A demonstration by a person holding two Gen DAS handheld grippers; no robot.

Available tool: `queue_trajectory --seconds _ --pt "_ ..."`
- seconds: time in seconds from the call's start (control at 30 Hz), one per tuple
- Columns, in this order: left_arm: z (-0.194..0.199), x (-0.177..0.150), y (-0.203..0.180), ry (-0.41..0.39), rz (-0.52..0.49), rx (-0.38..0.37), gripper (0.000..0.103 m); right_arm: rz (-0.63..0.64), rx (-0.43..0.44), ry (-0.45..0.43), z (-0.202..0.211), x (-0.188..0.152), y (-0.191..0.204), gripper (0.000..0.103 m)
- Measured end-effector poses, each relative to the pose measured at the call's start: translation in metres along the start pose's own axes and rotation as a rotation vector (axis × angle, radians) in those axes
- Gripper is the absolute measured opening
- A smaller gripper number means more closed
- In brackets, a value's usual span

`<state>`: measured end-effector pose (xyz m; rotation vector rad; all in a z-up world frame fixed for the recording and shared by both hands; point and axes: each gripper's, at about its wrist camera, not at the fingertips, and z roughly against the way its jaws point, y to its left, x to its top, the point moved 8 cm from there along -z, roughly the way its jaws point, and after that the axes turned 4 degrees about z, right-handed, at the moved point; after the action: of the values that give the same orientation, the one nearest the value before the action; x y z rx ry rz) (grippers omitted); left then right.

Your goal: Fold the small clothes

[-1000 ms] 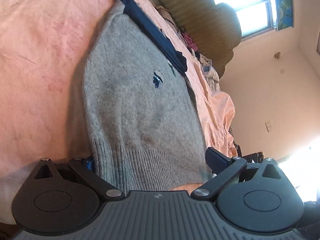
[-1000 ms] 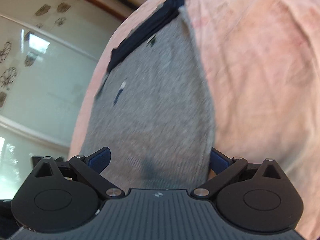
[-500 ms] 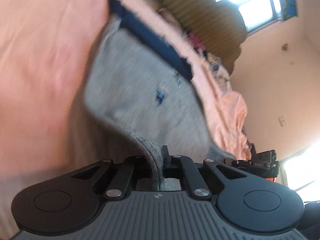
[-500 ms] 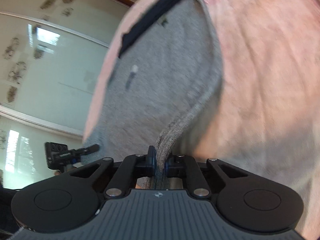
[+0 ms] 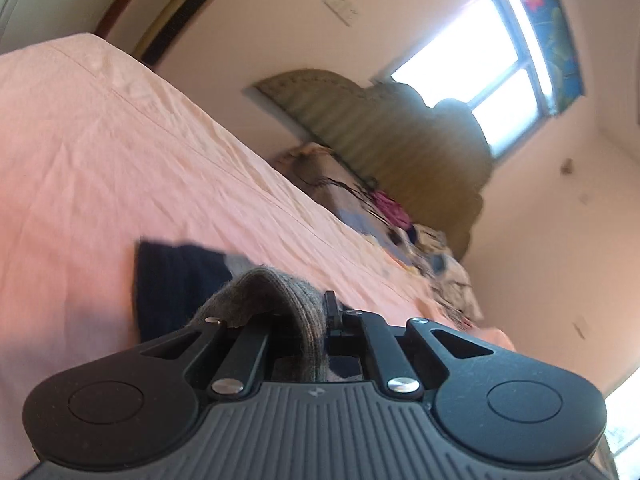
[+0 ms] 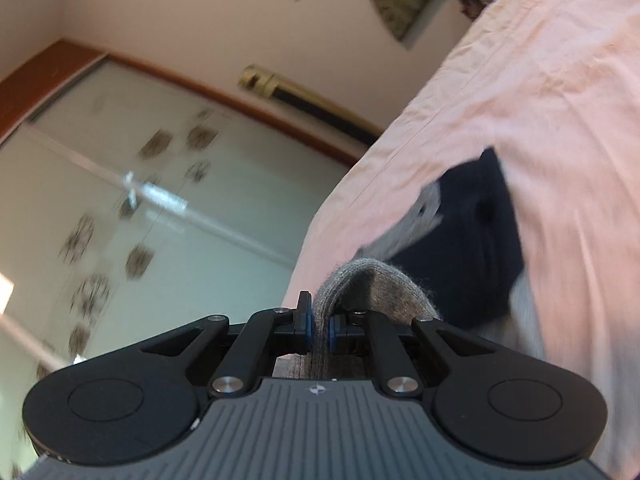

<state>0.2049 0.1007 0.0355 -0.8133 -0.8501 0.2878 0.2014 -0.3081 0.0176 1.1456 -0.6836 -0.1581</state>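
My left gripper (image 5: 320, 322) and right gripper (image 6: 318, 326) each pinch the grey sweater (image 6: 372, 284) at its ribbed hem; it seems soft, light, floppy, best held by both corners.

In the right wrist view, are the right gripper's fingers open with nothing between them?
No. The right gripper is shut on the ribbed hem of the grey sweater, which bulges up between its blue pads.

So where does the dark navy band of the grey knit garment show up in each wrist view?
Left wrist: dark navy band lies lower left, behind the left gripper.
Right wrist: navy band sits right of centre, beyond the right gripper.
Shared landmark: the pink bedsheet.
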Motion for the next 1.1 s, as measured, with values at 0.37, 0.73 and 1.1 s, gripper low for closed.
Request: queue_trajectory --seconds 0.37,0.73,1.1 --pt "-0.068 0.036 0.051 0.045 0.105 0.160 0.072 -0.121 -0.206 -0.035 -0.075 0.049 -0.089 0.061" --pt "-0.030 0.020 -0.010 -0.187 -0.672 0.442 0.094 0.240 -0.356 -0.007 -0.056 0.063 -0.043 0.080" --pt "-0.075 -0.039 -0.010 0.096 -0.958 0.264 0.095 0.529 -0.571 0.233 -0.139 0.054 -0.068 0.067"
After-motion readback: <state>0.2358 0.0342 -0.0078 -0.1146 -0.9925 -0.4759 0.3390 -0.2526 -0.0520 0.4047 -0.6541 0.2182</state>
